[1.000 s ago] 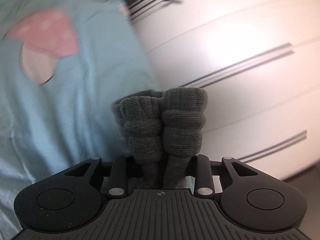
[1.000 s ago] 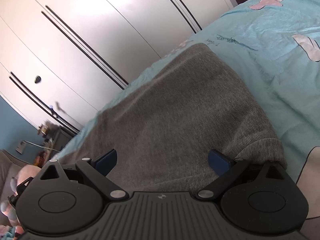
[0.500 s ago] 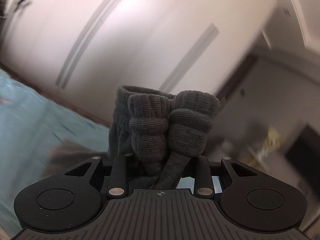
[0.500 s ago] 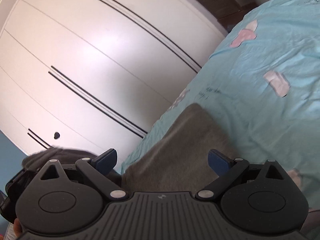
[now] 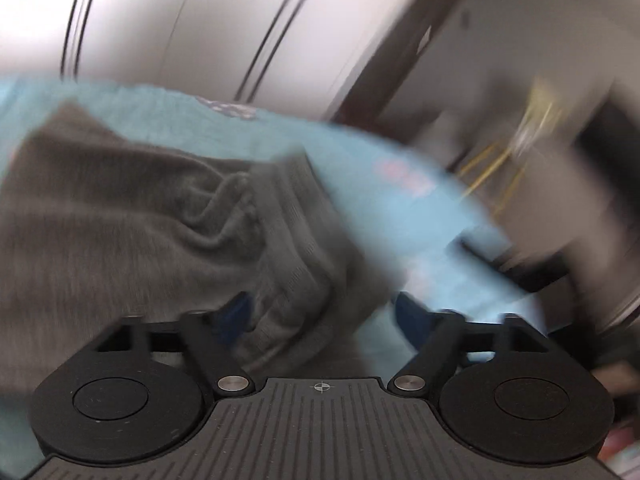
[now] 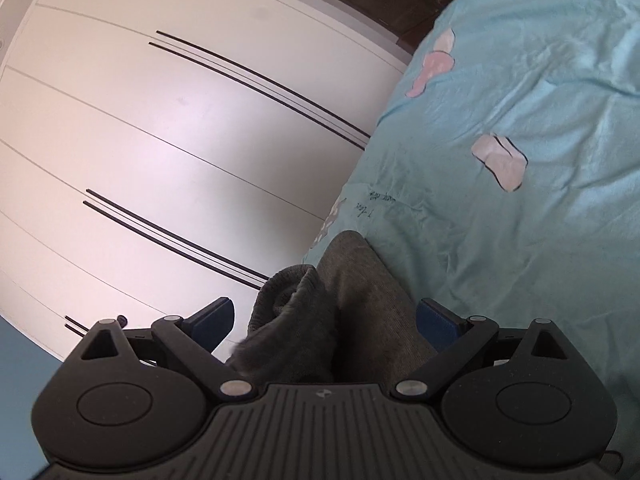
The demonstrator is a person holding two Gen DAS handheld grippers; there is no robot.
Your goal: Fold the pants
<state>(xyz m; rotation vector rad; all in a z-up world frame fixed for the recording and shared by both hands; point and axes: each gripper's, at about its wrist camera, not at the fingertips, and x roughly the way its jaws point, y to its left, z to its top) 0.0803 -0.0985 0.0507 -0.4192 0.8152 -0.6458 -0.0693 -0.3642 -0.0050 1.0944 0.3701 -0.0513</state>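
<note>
Dark grey ribbed knit pants (image 5: 132,216) are seen lying bunched on the light blue printed bedsheet (image 6: 520,240), near the bed edge that faces the white wardrobe doors (image 6: 180,140). A cuffed end is laid over the body, so one fold is judged made; flattening and further folds are left. Left gripper (image 5: 320,312) and right gripper (image 6: 324,316) fingers are spread, with nothing held.

Dark grey ribbed pants (image 6: 360,300) on a light blue bedsheet (image 6: 540,240) with pink patches; white wardrobe (image 6: 160,140), black stripes.
</note>
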